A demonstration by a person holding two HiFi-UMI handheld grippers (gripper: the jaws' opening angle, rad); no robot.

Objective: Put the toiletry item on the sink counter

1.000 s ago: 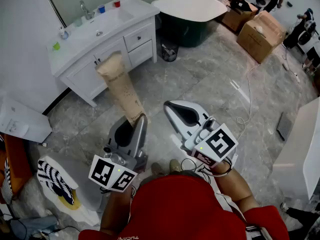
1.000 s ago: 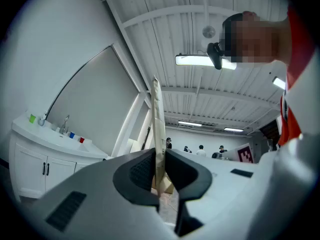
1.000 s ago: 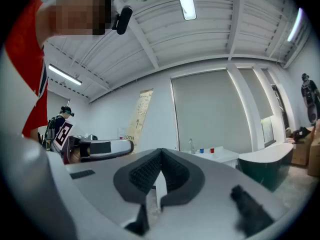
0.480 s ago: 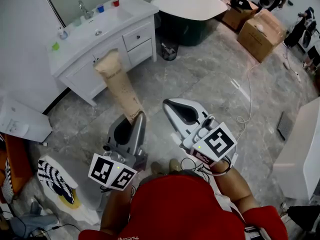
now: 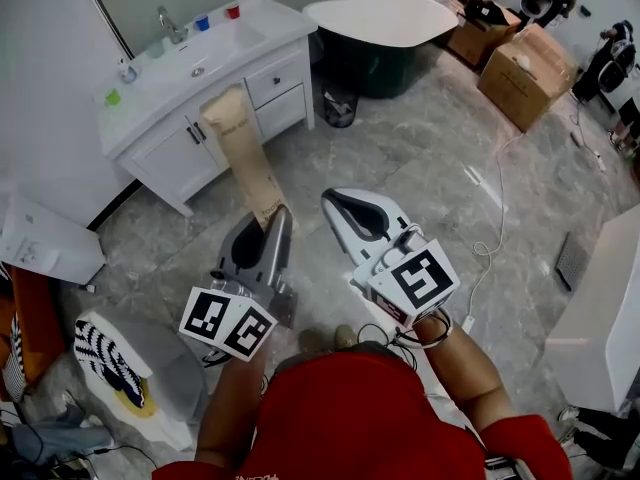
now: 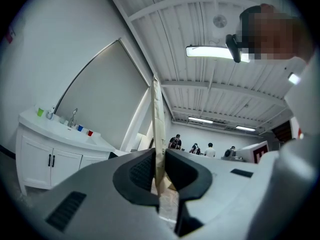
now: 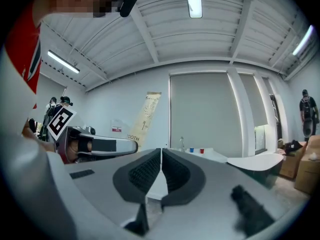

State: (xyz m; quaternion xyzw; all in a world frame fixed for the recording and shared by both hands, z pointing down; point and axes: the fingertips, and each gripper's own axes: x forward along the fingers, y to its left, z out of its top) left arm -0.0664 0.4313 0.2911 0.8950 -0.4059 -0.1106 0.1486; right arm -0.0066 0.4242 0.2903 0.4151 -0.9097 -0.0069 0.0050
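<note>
A long tan toothpaste tube [image 5: 246, 158] sticks up and away from my left gripper [image 5: 272, 230], which is shut on its lower end. In the left gripper view the tube [image 6: 157, 129] shows edge-on, pinched between the two jaw pads. My right gripper [image 5: 345, 204] is held beside it at mid-frame, shut with nothing between its jaws [image 7: 160, 171]. The white sink counter [image 5: 150, 93] with its basin and faucet [image 5: 170, 23] lies ahead at the upper left, well apart from both grippers.
On the counter stand a green cup [image 5: 113, 96], a blue cup [image 5: 202, 23] and a red cup [image 5: 233, 11]. A dark bathtub [image 5: 385, 38] and cardboard boxes [image 5: 525, 73] are at the back right. A cable [image 5: 490, 218] crosses the grey marble floor.
Both grippers have shifted slightly forward and left with the tube. The view has moved a little toward the vanity.
</note>
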